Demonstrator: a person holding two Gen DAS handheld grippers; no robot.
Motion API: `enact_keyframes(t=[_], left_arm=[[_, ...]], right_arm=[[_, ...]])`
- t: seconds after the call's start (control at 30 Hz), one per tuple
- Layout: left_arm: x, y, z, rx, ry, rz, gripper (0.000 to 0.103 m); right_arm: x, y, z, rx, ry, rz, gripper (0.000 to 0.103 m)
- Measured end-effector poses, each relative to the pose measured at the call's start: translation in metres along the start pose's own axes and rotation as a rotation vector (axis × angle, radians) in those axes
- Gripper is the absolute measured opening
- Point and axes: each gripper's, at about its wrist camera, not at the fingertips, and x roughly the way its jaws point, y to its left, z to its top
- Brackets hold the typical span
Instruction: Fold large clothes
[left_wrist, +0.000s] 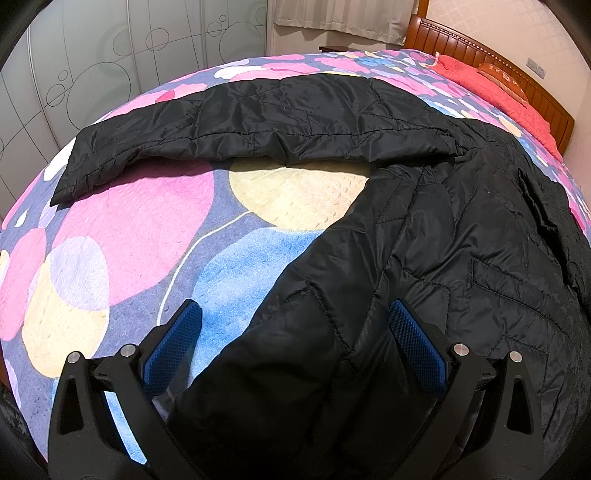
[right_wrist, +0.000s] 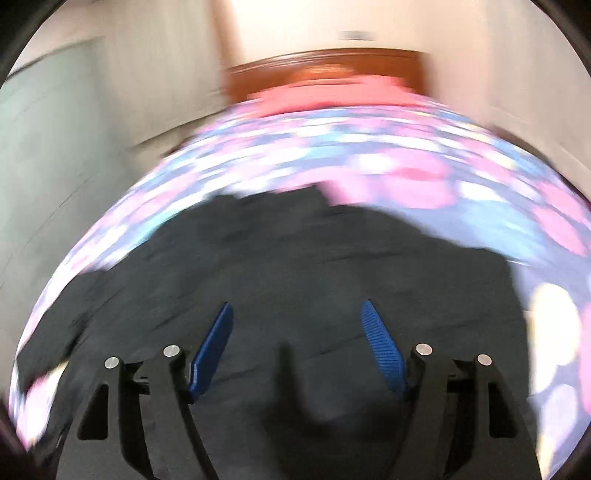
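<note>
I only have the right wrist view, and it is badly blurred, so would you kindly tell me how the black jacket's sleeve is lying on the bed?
Observer: In the left wrist view, one sleeve lies stretched out sideways on the patterned bedspread, away from the jacket body and not yet folded in.
Operator: Thank you. Is the left tool gripping anything?
Observer: No. The left tool is wide open. The jacket's near edge lies between its blue pads, but they do not press on it.
</note>
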Motion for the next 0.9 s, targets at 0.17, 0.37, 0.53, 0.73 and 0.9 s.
enact_keyframes(t=[0.17, 0.37, 0.53, 0.73, 0.9], left_arm=[[0.0, -0.001, -0.001, 0.001, 0.0, 0.002, 0.101], [0.001, -0.001, 0.001, 0.007, 0.0, 0.006, 0.101], [0.002, 0.0, 0.002, 0.009, 0.0, 0.008, 0.101], [0.002, -0.001, 0.002, 0.009, 0.0, 0.008, 0.101], [0.002, -0.002, 0.001, 0.008, -0.002, 0.006, 0.101]], right_arm=[[0.052, -0.072, 0.009, 0.135, 0.082, -0.201, 0.052], [0.064, -0.059, 0.003, 0.052, 0.129, -0.25, 0.053], [0.04, -0.012, -0.01, -0.008, 0.076, -0.134, 0.053], [0.074, 0.036, -0.039, -0.178, 0.158, -0.172, 0.053], [0.028, 0.008, -0.027, -0.075, 0.104, -0.13, 0.053]])
